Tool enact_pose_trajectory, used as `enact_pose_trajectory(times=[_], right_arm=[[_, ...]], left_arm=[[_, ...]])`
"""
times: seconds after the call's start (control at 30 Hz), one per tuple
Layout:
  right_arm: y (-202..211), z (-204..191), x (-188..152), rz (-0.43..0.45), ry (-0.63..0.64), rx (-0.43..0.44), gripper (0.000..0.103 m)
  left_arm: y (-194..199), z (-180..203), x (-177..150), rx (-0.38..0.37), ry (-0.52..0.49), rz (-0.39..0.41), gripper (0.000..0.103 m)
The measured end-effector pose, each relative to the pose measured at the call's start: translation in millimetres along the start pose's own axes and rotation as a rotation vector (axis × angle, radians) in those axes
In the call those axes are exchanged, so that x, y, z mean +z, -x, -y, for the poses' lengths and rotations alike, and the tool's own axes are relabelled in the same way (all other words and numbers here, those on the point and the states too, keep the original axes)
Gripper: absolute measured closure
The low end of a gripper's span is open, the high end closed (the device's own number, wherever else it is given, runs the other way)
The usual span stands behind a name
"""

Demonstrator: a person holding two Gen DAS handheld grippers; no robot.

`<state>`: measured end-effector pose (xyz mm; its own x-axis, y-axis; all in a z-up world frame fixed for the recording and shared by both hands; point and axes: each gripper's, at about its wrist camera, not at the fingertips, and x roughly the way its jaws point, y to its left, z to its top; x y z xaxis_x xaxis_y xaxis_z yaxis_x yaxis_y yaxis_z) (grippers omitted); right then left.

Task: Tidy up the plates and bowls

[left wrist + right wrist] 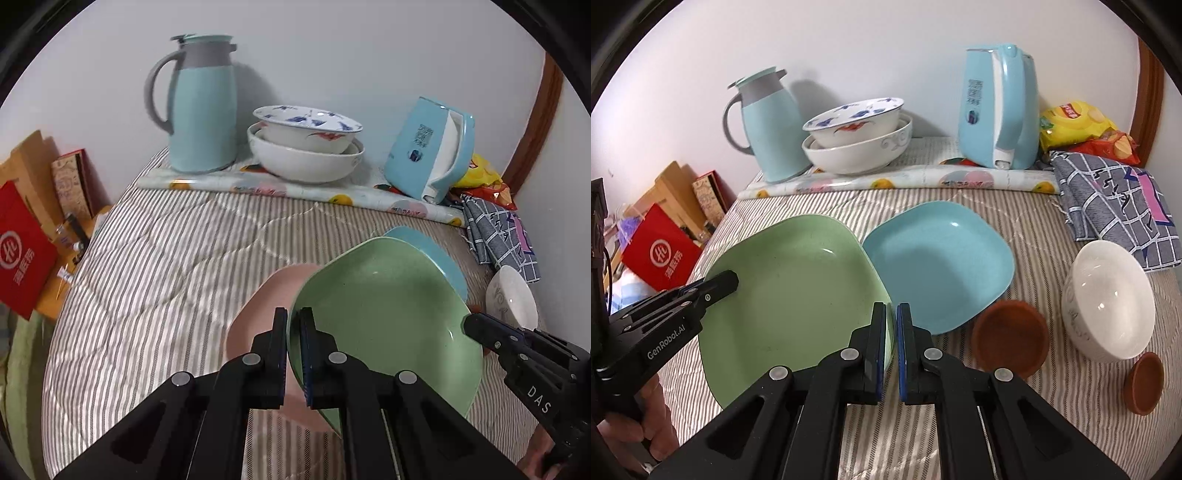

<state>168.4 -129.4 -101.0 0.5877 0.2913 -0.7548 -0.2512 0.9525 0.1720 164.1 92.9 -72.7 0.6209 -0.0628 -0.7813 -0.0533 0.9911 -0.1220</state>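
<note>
My left gripper [294, 317] is shut on the left rim of a green square plate [384, 314], held tilted above a pink plate [258, 325]. My right gripper [891, 314] is shut on the same green plate's [790, 295] right rim. The left gripper [727, 282] also shows at the plate's left edge in the right wrist view. A blue square plate [938, 262] lies flat just right of the green one. A white bowl [1108, 299] lies tipped at the right, with two small brown dishes [1012, 336] [1145, 384] near it.
At the back, two stacked white bowls [857, 140] stand on a rolled flowered mat [886, 182] between a teal thermos jug [768, 125] and a blue kettle [997, 107]. A checked cloth [1115, 206] and snack bags [1075, 125] lie at the right. Red box [661, 254] beside the striped bed.
</note>
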Motion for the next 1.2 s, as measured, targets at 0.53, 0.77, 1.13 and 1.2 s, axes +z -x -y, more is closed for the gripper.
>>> enact_pose_trajectory(times=[0.53, 0.77, 1.13, 1.2], right_arm=[[-34.7, -29.6, -7.5, -0.08, 0.075, 0.03, 0.097], [-51.6, -30.6, 1.2, -0.091, 0.092, 0.028, 0.097], [-71.4, -34.5, 13.5, -0.095, 0.124, -0.003, 0.097], [-74.0, -34.7, 14.2, -0.096, 0.13, -0.014, 0.097]], left_arm=[[-19.5, -33.1, -14.1, 0.056, 0.055, -0.057, 0.096], [-34.7, -39.5, -9.8, 0.058, 0.076, -0.068, 0.096], [-52.8, -41.0, -5.5, 0.045, 0.083, -0.068, 0.095], [-54.6, -41.3, -6.1, 0.041, 0.088, -0.07, 0.095]])
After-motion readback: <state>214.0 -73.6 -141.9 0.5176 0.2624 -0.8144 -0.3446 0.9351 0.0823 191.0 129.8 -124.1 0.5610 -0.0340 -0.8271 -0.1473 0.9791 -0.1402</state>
